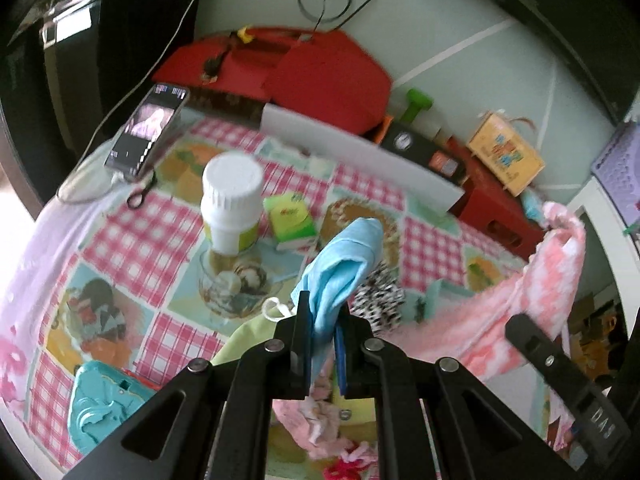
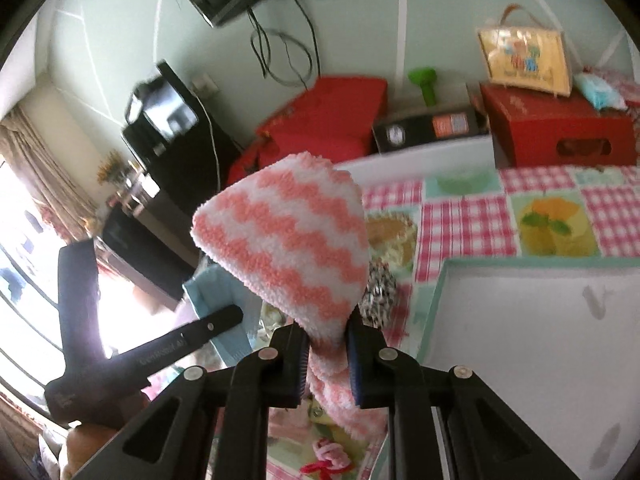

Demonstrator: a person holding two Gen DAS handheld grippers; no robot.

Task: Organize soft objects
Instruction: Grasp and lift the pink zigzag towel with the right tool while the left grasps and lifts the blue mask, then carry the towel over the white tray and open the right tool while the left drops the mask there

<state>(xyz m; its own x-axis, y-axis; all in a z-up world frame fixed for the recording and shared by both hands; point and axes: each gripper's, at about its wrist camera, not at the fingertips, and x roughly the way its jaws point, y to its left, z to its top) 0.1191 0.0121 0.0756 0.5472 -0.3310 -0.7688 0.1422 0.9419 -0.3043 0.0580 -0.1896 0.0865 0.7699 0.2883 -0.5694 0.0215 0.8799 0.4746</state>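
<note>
My left gripper is shut on a light blue cloth, which stands up out of the jaws above the checked tablecloth. My right gripper is shut on a fluffy pink-and-white striped cloth held clear of the table. The left wrist view shows that same pink cloth stretched out at the right, with a right-gripper finger beside it. A black-and-white patterned soft piece lies just beyond both grippers. More pink soft pieces and a yellow-green cloth lie under the left gripper.
A white-capped bottle, a small green box, a phone and a teal object sit on the table. A white box with a teal rim lies at the right. Red boxes and a red bag line the wall.
</note>
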